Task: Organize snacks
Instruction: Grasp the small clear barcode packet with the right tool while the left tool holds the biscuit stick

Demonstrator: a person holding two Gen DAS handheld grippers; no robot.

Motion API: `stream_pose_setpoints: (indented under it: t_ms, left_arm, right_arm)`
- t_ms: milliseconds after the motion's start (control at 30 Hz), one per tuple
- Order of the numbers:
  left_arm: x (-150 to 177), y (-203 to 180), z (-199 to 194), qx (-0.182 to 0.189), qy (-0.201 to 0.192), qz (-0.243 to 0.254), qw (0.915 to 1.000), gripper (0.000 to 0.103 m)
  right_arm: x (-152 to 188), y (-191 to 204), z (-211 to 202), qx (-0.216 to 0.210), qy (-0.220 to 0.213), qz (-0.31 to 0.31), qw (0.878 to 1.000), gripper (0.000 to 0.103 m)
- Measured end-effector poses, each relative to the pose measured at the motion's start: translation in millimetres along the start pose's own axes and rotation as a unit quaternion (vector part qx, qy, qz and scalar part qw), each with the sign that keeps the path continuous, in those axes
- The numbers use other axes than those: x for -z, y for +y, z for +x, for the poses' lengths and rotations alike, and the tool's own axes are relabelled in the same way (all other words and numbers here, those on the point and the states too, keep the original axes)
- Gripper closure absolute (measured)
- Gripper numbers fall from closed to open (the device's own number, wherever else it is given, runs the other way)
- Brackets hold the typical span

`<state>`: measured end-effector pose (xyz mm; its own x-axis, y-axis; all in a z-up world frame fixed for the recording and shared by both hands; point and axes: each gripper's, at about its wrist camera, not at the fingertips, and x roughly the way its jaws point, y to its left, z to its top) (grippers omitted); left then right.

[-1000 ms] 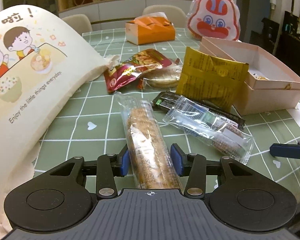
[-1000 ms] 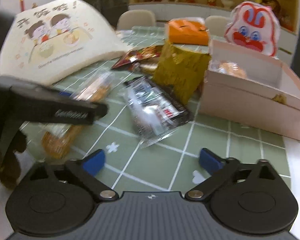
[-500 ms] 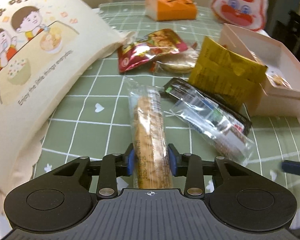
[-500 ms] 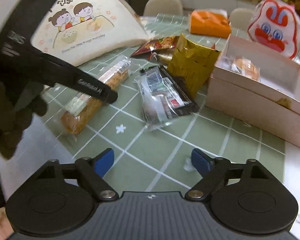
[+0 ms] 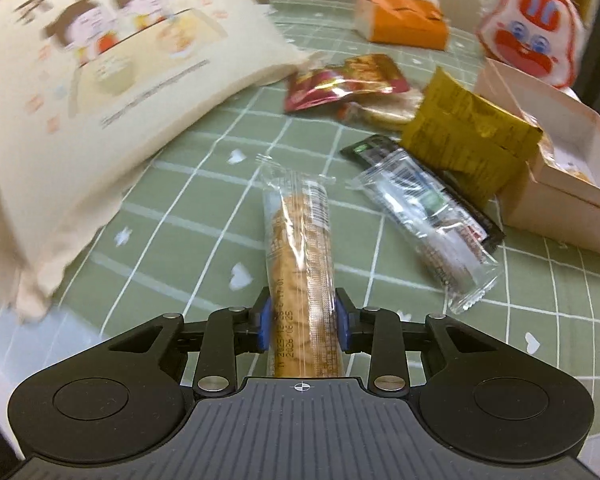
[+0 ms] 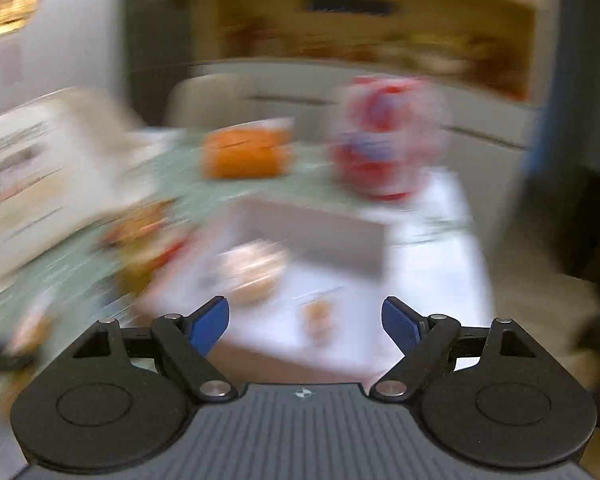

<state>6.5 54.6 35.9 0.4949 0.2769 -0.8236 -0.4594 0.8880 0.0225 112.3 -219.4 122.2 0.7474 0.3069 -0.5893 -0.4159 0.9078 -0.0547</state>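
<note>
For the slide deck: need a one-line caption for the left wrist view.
Left tool closing on a clear-wrapped cracker stick, other snacks spread on the green checked tablecloth.

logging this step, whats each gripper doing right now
left gripper: jaws closing, pads pressed on the long biscuit pack
right gripper: open, nothing between its fingers
</note>
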Motion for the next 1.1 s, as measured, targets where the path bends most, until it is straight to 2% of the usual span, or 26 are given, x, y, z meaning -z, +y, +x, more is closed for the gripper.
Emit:
stream_pose_setpoints:
  t_ms: [33,100,133,200,233,300,333,400,467,533,600,667,700,767,833,900,967,1033,1067,1100]
  left_arm:
    - [-5,0,3,0.008,0.005,0.01,0.9999,0.068]
    - [-14,8,8,0.026,0.019,0.005,0.9995,0.068]
    - [-18,12,9,0.036,0.026,0.001,0.999,0.068]
    - [-22,23,11,0.065,0.038,-0.004,0.9972,0.068]
    - [-23,29,12,0.078,0.041,-0.006,0.996,0.068]
    - [-23,38,11,0.099,0.047,-0.011,0.9939,0.068]
    - [-22,42,11,0.101,0.047,-0.017,0.9937,0.068]
    - [-16,48,9,0.092,0.038,-0.033,0.9945,0.068]
    - [-11,48,3,0.06,0.032,-0.042,0.9968,0.068]
    - [-3,51,-8,0.041,0.032,-0.065,0.9965,0.068]
    - [6,55,-16,0.052,0.034,-0.082,0.9947,0.068]
    - [14,56,-19,0.038,0.033,-0.078,0.9957,0.068]
    - [18,58,-20,0.028,0.037,-0.091,0.9947,0.068]
    - [23,64,-22,0.037,0.049,-0.121,0.9908,0.068]
    - [21,65,-24,0.046,0.054,-0.117,0.9906,0.068]
    - [18,63,-28,0.033,0.05,-0.11,0.9921,0.068]
    - [16,65,-31,0.031,0.05,-0.109,0.9923,0.068]
    - [15,62,-34,0.032,0.048,-0.104,0.9929,0.068]
    - [17,61,-37,0.032,0.047,-0.099,0.9934,0.068]
    - [18,58,-39,0.033,0.046,-0.097,0.9937,0.068]
  right_arm:
    - [-6,-4,15,0.033,0.016,0.012,0.999,0.023]
    - [-9,-7,47,0.08,0.061,0.024,0.995,0.051]
    - [-8,-7,64,0.096,0.091,0.028,0.991,0.054]
    - [-5,-3,92,0.095,0.147,0.042,0.984,0.061]
    - [-5,2,101,0.088,0.164,0.05,0.981,0.059]
    - [-11,25,112,0.128,0.162,0.031,0.978,0.058]
    - [-15,34,117,0.131,0.159,0.021,0.978,0.058]
    - [-24,54,130,0.102,0.159,0.006,0.982,0.058]
    - [-35,66,139,0.077,0.151,-0.016,0.985,0.058]
    - [-42,77,132,0.067,0.124,-0.033,0.989,0.058]
    - [-49,85,104,0.049,0.091,-0.029,0.994,0.053]
    - [-50,92,71,-0.029,0.063,-0.044,0.997,0.048]
    - [-47,99,60,-0.046,0.05,-0.058,0.996,0.046]
    - [-37,115,45,-0.08,0.032,-0.087,0.992,0.044]
    - [-30,129,47,-0.156,0.072,-0.096,0.98,0.044]
    - [-21,147,56,-0.211,0.093,-0.106,0.967,0.044]
    - [-13,169,66,-0.226,0.102,-0.126,0.961,0.046]
    - [-5,185,82,-0.232,0.131,-0.123,0.956,0.055]
    - [0,191,91,-0.24,0.153,-0.115,0.952,0.064]
    - [5,193,98,-0.242,0.175,-0.108,0.948,0.069]
